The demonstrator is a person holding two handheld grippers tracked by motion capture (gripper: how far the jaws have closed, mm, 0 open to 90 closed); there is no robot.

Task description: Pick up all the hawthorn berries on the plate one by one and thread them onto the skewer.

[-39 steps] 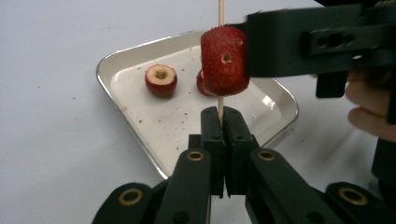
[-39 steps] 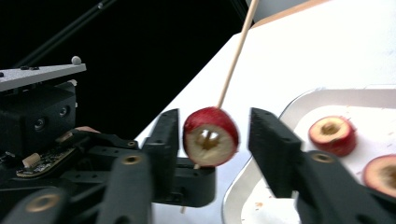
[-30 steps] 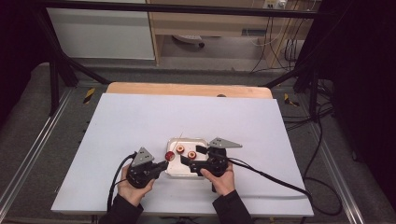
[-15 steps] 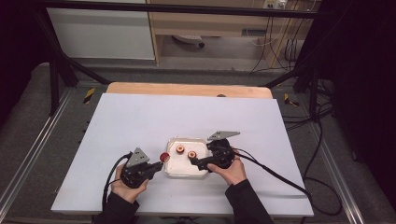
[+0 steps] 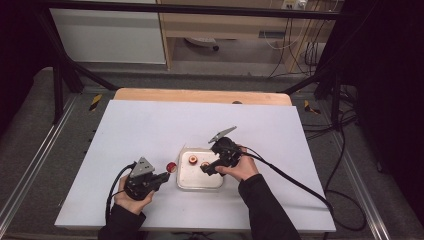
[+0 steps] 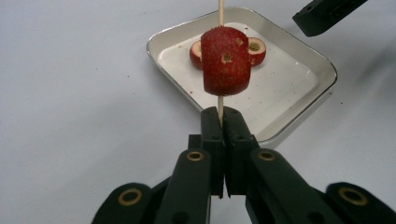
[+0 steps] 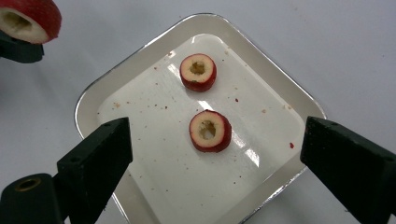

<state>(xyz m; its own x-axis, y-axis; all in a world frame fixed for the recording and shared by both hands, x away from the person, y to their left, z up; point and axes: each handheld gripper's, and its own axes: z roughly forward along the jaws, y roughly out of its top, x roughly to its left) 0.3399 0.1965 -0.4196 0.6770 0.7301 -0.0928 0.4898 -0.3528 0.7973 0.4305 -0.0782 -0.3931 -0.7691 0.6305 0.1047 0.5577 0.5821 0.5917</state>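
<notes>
over the white tray (image 7: pixel 275 88), the right gripper (image 7: pixel 215 172) gapes wide and empty, the nearer cored fruit slice (image 7: pixel 210 130) straight ahead between its jaws (left gripper (image 6: pixel 219 116) pinches a skewer (image 6: pixel 220 14)).

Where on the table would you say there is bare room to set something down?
The far half of the table, beyond the tray, is bare. It is crowded near the front, around the tray, left gripper and right gripper.
</notes>
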